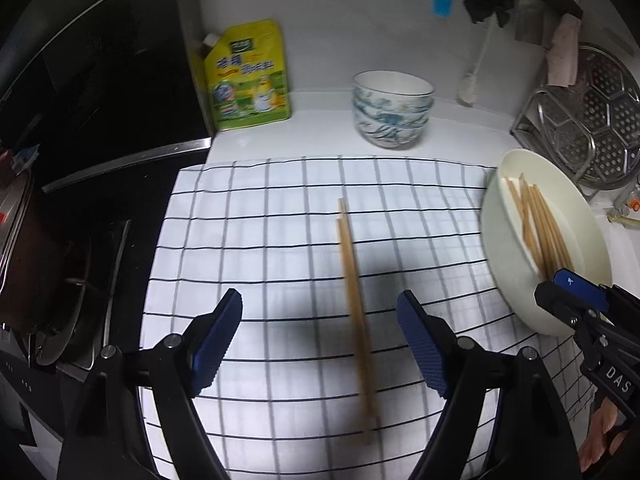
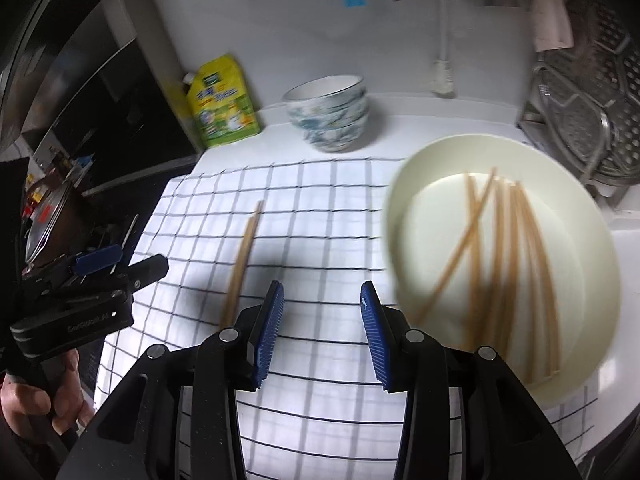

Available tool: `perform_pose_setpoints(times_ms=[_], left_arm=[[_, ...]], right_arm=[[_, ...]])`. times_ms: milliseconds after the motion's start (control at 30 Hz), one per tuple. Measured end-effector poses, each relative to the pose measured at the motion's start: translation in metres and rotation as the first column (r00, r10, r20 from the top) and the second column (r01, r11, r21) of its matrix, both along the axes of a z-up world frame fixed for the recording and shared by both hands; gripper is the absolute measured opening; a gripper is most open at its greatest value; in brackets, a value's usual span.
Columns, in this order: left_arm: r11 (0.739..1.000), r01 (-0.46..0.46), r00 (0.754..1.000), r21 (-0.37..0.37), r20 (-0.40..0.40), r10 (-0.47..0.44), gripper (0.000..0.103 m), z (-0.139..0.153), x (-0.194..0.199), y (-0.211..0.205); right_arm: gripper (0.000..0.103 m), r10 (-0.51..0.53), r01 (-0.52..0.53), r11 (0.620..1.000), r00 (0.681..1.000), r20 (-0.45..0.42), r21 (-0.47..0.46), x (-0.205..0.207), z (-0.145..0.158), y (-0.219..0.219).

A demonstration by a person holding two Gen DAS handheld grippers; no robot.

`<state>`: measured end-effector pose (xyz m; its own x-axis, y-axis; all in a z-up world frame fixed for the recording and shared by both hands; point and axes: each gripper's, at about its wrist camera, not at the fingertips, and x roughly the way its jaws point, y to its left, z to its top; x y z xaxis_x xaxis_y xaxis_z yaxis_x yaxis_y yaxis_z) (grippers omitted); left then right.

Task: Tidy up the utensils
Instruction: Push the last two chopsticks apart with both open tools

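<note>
A pair of wooden chopsticks (image 1: 354, 312) lies side by side on the checked cloth (image 1: 260, 240), pointing away from me. My left gripper (image 1: 320, 300) hovers open above the cloth, and the pair runs under the gap near its right finger, untouched. At the cloth's right edge a cream plate (image 1: 496, 240) holds several more chopsticks (image 1: 536, 224). In the right wrist view my right gripper (image 2: 322, 292) is open with nothing in it, between the loose pair (image 2: 242, 256) and the plate (image 2: 440, 216) with its chopsticks (image 2: 504, 260). The left gripper (image 2: 124, 266) shows at the left there.
Stacked patterned bowls (image 1: 390, 112) and a yellow refill pouch (image 1: 248, 76) stand behind the cloth by the wall. A metal steamer rack (image 1: 592, 120) sits at the back right. A dark stove with a lidded pot (image 1: 60, 280) borders the cloth on the left.
</note>
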<state>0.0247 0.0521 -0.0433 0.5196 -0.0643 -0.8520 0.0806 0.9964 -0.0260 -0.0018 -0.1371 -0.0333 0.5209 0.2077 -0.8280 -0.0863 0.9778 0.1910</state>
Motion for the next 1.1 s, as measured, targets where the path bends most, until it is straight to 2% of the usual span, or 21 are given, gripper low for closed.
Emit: perform_pose_setpoints(times_ms=[500,833,933,1100], left_arm=[[0.998,-0.058,0.997,0.007,-0.057,0.059,0.078,-0.038,-0.006,0.075],[0.998,-0.066,0.994,-0.01,-0.09,0.065,0.078,-0.056,-0.017,0.09],[0.998,-0.066,0.994,-0.015,-0.094,0.065,0.078,-0.058,-0.019,0.093],[0.998,-0.058,0.994,-0.02,-0.094,0.056,0.078,-0.06,-0.021,0.09]], right_arm=[[0.04,0.086,-0.089,0.996,0.988,-0.13,-0.019,0.009,-0.08,0.088],[0.04,0.084,-0.097,0.992,0.986,-0.147,-0.084,0.007,-0.102,0.106],[0.04,0.091,-0.106,0.988,0.988,-0.128,-0.116,0.003,-0.103,0.11],[0.031,0.114,-0.132,0.98,0.986,-0.123,-0.151,-0.003,-0.106,0.114]])
